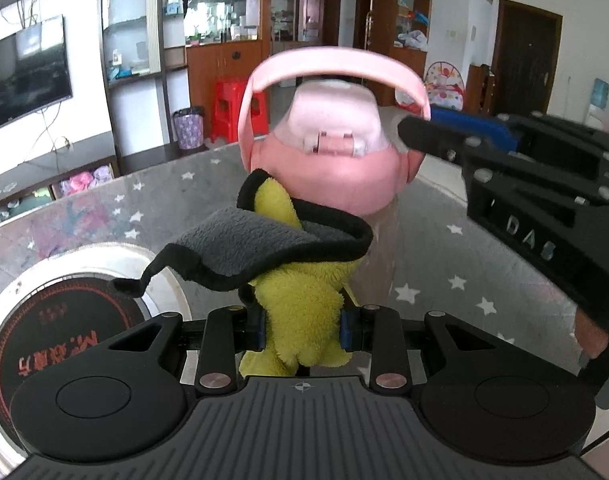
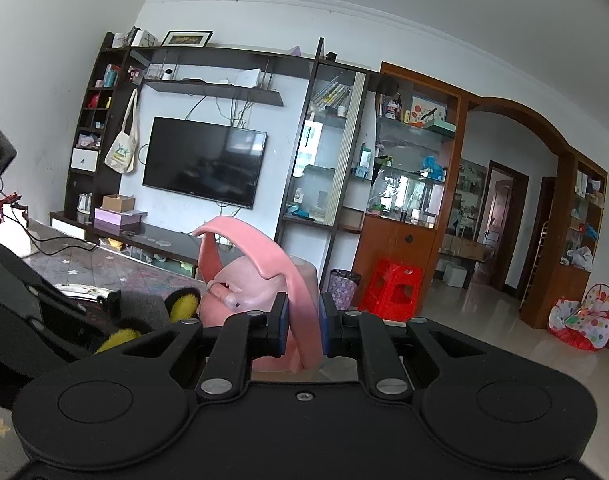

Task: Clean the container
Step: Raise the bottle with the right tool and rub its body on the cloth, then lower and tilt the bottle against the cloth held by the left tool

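A pink kettle-shaped container with an arched pink handle and a closed lid hangs above the table. My left gripper is shut on a yellow and grey cloth with a black hem, which lies against the container's near side. My right gripper is shut on the pink handle, its blue pads on either side of the strap. In the left wrist view the right gripper reaches in from the right to the handle's end. The cloth shows left of the container.
A grey table cover with white stars lies below. A round induction cooker with a steel rim sits at lower left. Beyond the table stand a red stool, a patterned bin, shelves and a television.
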Demonstrator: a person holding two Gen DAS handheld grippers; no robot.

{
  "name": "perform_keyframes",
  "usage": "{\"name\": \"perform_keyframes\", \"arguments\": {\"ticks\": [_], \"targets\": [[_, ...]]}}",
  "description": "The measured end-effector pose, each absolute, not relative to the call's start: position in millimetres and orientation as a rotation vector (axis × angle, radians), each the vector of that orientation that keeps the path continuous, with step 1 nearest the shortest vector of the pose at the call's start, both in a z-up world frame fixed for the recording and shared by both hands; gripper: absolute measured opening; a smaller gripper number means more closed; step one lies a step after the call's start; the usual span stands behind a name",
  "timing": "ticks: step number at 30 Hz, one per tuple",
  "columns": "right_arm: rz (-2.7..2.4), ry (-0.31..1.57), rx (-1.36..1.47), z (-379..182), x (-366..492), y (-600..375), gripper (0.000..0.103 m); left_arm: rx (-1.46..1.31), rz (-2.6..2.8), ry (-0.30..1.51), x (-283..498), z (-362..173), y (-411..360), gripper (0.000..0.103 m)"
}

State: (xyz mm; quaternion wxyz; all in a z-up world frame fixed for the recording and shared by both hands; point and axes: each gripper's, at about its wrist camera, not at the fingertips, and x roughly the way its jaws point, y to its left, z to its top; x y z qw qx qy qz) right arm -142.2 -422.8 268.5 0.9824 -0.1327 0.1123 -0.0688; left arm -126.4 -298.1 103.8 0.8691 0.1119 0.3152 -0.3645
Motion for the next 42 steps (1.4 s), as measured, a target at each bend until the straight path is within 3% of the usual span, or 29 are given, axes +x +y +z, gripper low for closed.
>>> {"name": "perform_keyframes", "arguments": {"ticks": [24,42], "targets": [[-0.139,0.228,-0.255,272,-141,-428,0.017,0.203,-0.744,0.793,-111,59,-290,0.032],[-0.141,0.223,-0.267,271,-146,-437,0.015,0.277,-0.759,0.708,-98,100,-293,0.032]]}}
